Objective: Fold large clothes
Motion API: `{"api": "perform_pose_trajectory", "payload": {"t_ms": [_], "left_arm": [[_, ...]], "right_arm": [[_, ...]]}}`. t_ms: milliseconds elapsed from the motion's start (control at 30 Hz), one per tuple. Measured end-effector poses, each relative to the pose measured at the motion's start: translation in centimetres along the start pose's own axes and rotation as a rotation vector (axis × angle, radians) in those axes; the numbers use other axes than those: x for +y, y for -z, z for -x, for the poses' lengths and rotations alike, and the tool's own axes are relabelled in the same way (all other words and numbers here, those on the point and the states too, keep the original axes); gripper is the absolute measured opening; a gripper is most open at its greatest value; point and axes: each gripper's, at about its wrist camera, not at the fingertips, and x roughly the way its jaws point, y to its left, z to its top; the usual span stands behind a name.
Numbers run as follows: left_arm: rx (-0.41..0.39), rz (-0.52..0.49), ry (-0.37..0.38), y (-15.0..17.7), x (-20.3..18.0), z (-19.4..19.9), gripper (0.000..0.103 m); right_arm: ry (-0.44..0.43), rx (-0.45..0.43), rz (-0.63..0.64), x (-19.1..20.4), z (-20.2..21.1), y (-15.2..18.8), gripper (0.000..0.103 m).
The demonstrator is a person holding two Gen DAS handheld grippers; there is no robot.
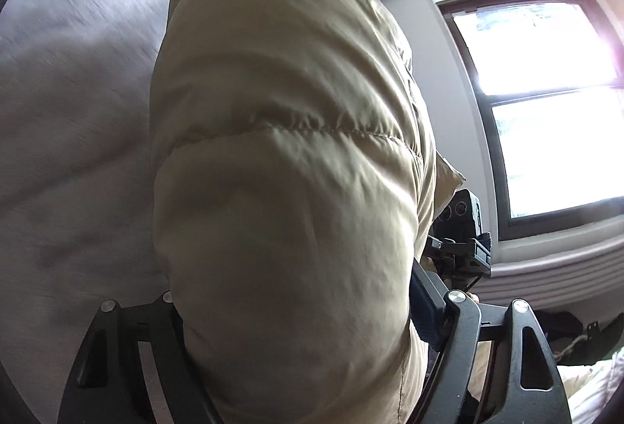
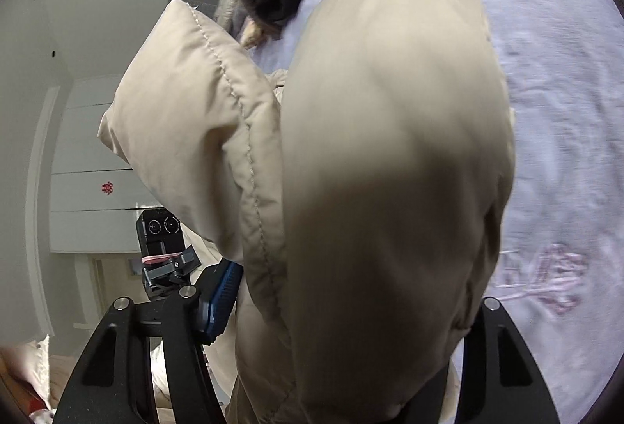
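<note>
Both tools, left (image 1: 296, 338) and right (image 2: 343, 322), clamp the puffy, quilted beige coat (image 1: 288, 151)

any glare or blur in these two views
Left wrist view: the window blows out white with flare at its right edge, and the grey bedspread is motion-smeared. Right wrist view: no glare, the beige puffer jacket looks soft, shadowed low down; both views are fisheye-curved.
</note>
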Motion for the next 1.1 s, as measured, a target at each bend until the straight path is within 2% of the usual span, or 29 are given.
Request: {"api": "perform_pose_trajectory", "payload": {"t_ms": [100,267,367,467,533,633,700,833,900,933,967,1000,1100], "left_arm": [[-0.029,-0.006,-0.032,-0.8,2.6,4.8,0.081],[-0.06,0.041,-0.088,-1.5,8.4,10.1,0.081],[-0.071,0.092,-0.132,-2.4,13.2,11.8,0.084],[-0.063,0.15,-0.145,-1.5,17.2,11.1,0.091],[-0.06,0.188,-0.144,-1.4,19.3,10.5,0.096],[-0.083,0.196,-0.164,-0.9,19.6,10.8,0.097],[-0.099,0.185,-0.215,-0.9,20.3,12.2,0.097],[-0.176,0.134,-0.371,-0.7,18.6,16.1,0.097],[-0.237,0.098,-0.455,-0.9,16.7,17.7,0.096],[-0.261,0.079,-0.476,-1.1,16.0,18.4,0.091],[-0.274,0.059,-0.489,-1.5,15.7,18.9,0.077],[-0.276,0.036,-0.508,-1.8,14.9,19.0,0.067],[-0.294,-0.03,-0.541,-2.8,13.0,18.8,0.062]], "right_arm": [[-0.027,0.009,0.013,2.4,-4.5,0.2,0.067],[-0.058,0.055,0.01,4.1,-13.3,-0.3,0.067],[-0.056,0.077,-0.012,3.3,-17.4,-0.4,0.067],[-0.005,0.074,-0.052,1.8,-19.8,-0.7,0.07],[0.011,0.068,-0.074,1.3,-19.9,-0.7,0.074],[0.07,0.064,-0.07,1.8,-18.6,-0.1,0.074],[0.148,0.053,-0.042,3.0,-17.3,0.2,0.074],[0.283,-0.03,0.018,5.4,-13.5,1.3,0.074],[0.324,-0.07,0.052,6.5,-11.6,1.8,0.058],[0.332,-0.076,0.065,7.4,-11.2,2.2,0.039],[0.338,-0.079,0.081,7.9,-10.6,2.6,0.033],[0.335,-0.084,0.11,8.2,-9.1,3.7,0.032],[0.319,-0.075,0.2,11.1,-10.0,4.5,0.029]]}}
